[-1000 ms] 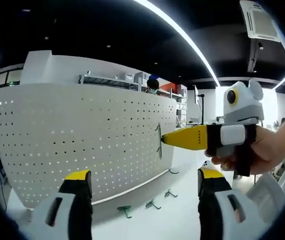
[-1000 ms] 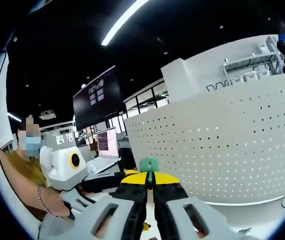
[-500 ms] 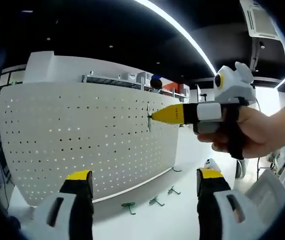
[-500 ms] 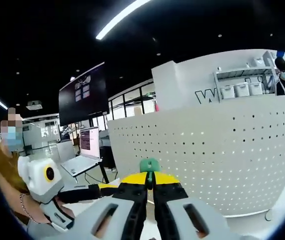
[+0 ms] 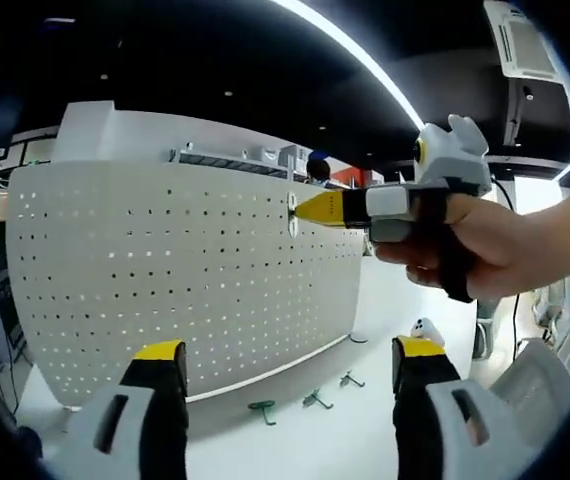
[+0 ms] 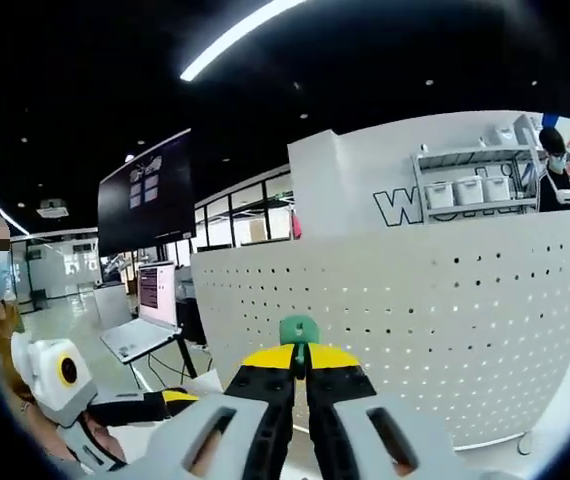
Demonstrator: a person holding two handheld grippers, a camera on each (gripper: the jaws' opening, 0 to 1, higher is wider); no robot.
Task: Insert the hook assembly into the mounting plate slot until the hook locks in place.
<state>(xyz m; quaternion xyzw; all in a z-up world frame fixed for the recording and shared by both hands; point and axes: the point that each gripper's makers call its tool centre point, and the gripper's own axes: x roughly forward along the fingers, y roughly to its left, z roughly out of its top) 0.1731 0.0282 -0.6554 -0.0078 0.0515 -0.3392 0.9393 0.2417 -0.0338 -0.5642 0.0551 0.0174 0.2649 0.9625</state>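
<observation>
On the table (image 5: 365, 440), spare hooks (image 5: 262, 409) lie below the pegboard (image 5: 185, 280).

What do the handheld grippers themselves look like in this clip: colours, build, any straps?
Both are white plastic bodies with black jaws capped in yellow. The right gripper tapers to a yellow point and is strapped to the hand by black bands. The left gripper shows slotted white housings.

One pegboard (image 5: 185, 280), three loose hooks (image 5: 262, 409) on table, one held hook (image 6: 298, 331)
</observation>
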